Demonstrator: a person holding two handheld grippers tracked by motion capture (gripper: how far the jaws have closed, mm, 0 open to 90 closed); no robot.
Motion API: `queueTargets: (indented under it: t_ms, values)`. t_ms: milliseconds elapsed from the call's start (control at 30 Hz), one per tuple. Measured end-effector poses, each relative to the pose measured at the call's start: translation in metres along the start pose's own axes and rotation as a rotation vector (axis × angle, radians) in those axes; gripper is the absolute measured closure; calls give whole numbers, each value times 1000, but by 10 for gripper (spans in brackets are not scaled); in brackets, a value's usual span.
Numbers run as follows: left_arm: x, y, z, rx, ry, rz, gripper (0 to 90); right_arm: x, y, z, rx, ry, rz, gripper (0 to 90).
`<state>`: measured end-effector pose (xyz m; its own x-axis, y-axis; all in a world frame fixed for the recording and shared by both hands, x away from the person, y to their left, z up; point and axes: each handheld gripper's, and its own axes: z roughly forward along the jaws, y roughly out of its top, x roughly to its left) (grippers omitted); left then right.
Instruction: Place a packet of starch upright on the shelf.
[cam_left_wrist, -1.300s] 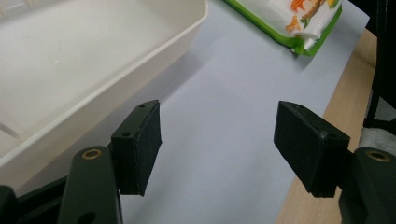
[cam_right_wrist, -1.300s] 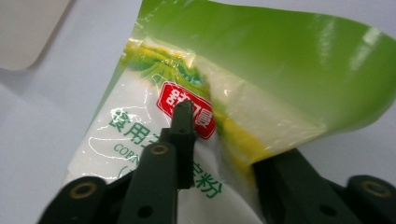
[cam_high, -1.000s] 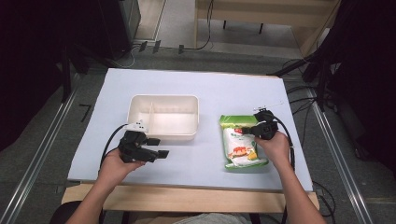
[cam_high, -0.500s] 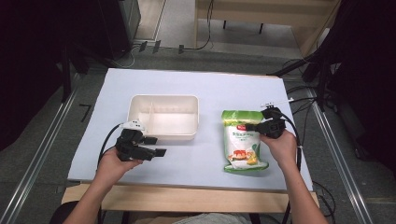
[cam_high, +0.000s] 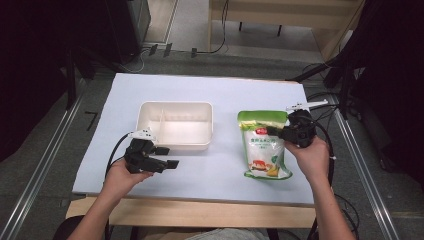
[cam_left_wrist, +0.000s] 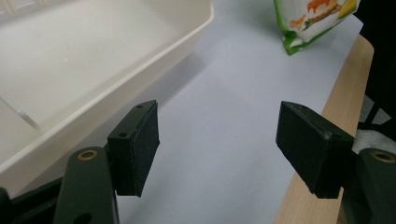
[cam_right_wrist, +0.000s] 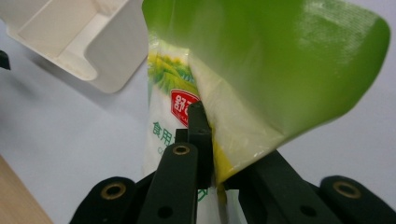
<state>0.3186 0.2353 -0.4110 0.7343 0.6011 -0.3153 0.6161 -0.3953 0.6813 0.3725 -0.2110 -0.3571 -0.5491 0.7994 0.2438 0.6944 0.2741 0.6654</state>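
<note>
Right of the white tray (cam_high: 176, 145), the right gripper (cam_high: 281, 132) pinches a green snack bag (cam_high: 264, 147) by its edge, lifting it off the table (cam_high: 220, 92). The grasp looks done; carrying it into the tray remains. The left gripper (cam_high: 167, 157) waits in front of the tray, jaws spread and empty.

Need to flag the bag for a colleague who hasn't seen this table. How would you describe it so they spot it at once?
On the pale blue table top, look right of the cream divided tray. The bag is a green and white food pouch, its upper right edge pinched in the right gripper. It is the one printed, colourful item there, with a red label and a food picture.
</note>
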Motion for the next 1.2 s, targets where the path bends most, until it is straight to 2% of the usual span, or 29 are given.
queueTargets:
  t_ms: [100, 233, 433, 633, 800, 1000, 1200]
  values:
    - [-1, 0, 1, 6, -4, 7, 304, 6, 6, -14, -27, -19, -17, 884]
    - [-1, 0, 2, 13, 2, 22, 301, 10, 13, -23, -58, -19, -20, 884]
    - [-1, 1, 3, 16, -2, 24, 300, 15, 25, -32, -74, -35, -34, 885]
    - [-1, 0, 5, 27, 5, 25, 300, 16, 40, -35, -62, -25, -33, 885]
    - [1, -1, 4, 27, 2, 20, 300, 27, 57, -33, -56, -39, -69, 885]
    - [1, -1, 4, 24, 6, 16, 300, 32, 80, -29, -57, -16, -74, 884]
    - [1, -1, 4, 28, 5, 17, 300, 43, 108, -27, -70, -3, -89, 885]
